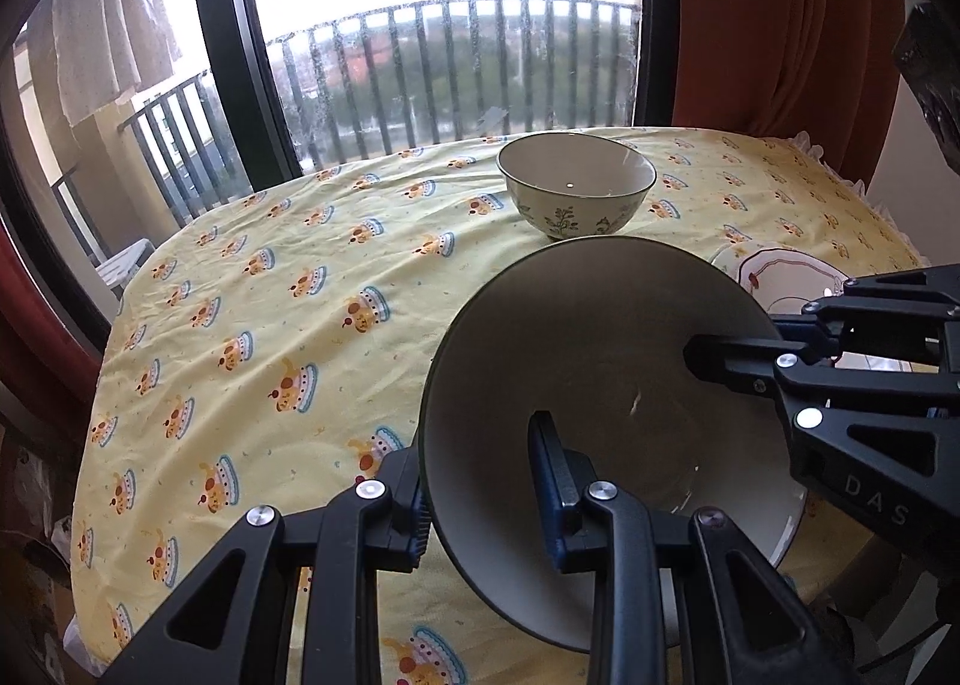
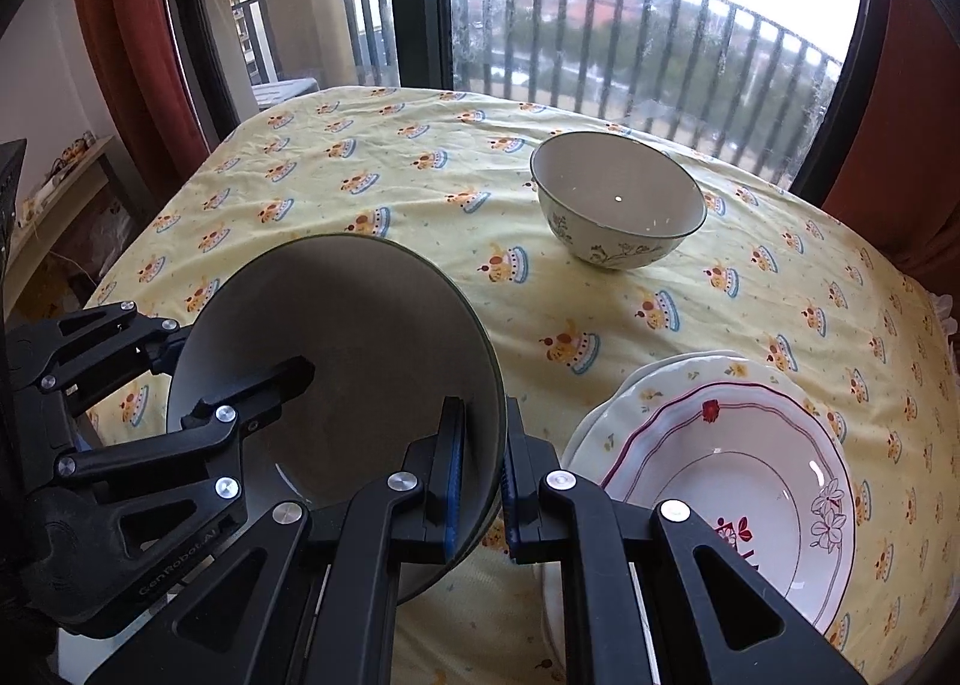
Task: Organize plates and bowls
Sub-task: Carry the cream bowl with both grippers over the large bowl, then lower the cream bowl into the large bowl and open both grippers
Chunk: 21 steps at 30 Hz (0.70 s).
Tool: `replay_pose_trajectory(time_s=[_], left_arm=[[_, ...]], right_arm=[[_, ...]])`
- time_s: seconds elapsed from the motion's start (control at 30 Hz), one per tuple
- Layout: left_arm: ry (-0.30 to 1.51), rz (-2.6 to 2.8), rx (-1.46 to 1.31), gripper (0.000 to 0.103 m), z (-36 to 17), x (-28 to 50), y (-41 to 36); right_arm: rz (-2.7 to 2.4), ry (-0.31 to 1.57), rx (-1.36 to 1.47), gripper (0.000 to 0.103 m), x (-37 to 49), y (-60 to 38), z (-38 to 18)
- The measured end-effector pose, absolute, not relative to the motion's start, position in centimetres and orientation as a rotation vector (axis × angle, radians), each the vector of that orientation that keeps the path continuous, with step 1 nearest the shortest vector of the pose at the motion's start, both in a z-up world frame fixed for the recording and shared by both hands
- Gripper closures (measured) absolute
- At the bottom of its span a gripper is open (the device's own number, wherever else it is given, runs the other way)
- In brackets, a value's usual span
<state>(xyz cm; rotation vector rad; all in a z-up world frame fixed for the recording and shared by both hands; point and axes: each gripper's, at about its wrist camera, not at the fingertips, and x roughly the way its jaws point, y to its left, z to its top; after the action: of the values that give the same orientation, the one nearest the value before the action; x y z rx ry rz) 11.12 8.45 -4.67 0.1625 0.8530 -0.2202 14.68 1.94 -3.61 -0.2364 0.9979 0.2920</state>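
Both tools are clamped on the same large dark-rimmed bowl (image 1: 606, 385), one on each side of its rim. The left tool (image 1: 480, 499) pinches the near-left wall, one finger inside and one outside; the right tool (image 2: 483, 481) does the same on the opposite side, its blue pads pressed against the wall. The bowl hangs tilted above the near part of the tabletop (image 2: 420, 157), its mouth turned toward the person and its back toward the window.

What the next move turns on, as I judge it, is where the smaller floral bowl (image 2: 618, 202) stands: upright near the far edge, straight beyond the held bowl and a little toward the right tool's side, well apart from it. The stack of plates (image 2: 732, 445) sits at the near right edge, just beside the right tool. If the bowls are to be nested, the floral one would go into the large one, so the large bowl probably needs setting down level first, on the bare yellow cloth (image 1: 270, 289) to the left of the plates.
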Motion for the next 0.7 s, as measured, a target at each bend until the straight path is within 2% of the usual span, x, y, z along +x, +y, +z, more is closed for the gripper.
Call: replay_pose_trajectory(time_s=[0.37,0.5,0.63,0.7], left_arm=[[0.840,-0.209,0.160,0.075,-5.7,11.4,7.9],[0.835,-0.211,0.154,0.074,-5.7,11.4,7.9],[0.836,-0.216,0.148,0.064,-5.7,11.2,7.9],[0.850,-0.232,0.150,0.049,-5.6,11.1,7.6]], right_arm=[[0.233,0.951,-0.291,0.089,14.7,2.2,-4.3],[0.210,0.949,-0.288,0.086,14.7,2.3,-4.9],[0.209,0.945,-0.291,0.085,14.6,2.4,-4.8],[0.211,0.948,-0.296,0.082,14.5,2.4,-4.8]])
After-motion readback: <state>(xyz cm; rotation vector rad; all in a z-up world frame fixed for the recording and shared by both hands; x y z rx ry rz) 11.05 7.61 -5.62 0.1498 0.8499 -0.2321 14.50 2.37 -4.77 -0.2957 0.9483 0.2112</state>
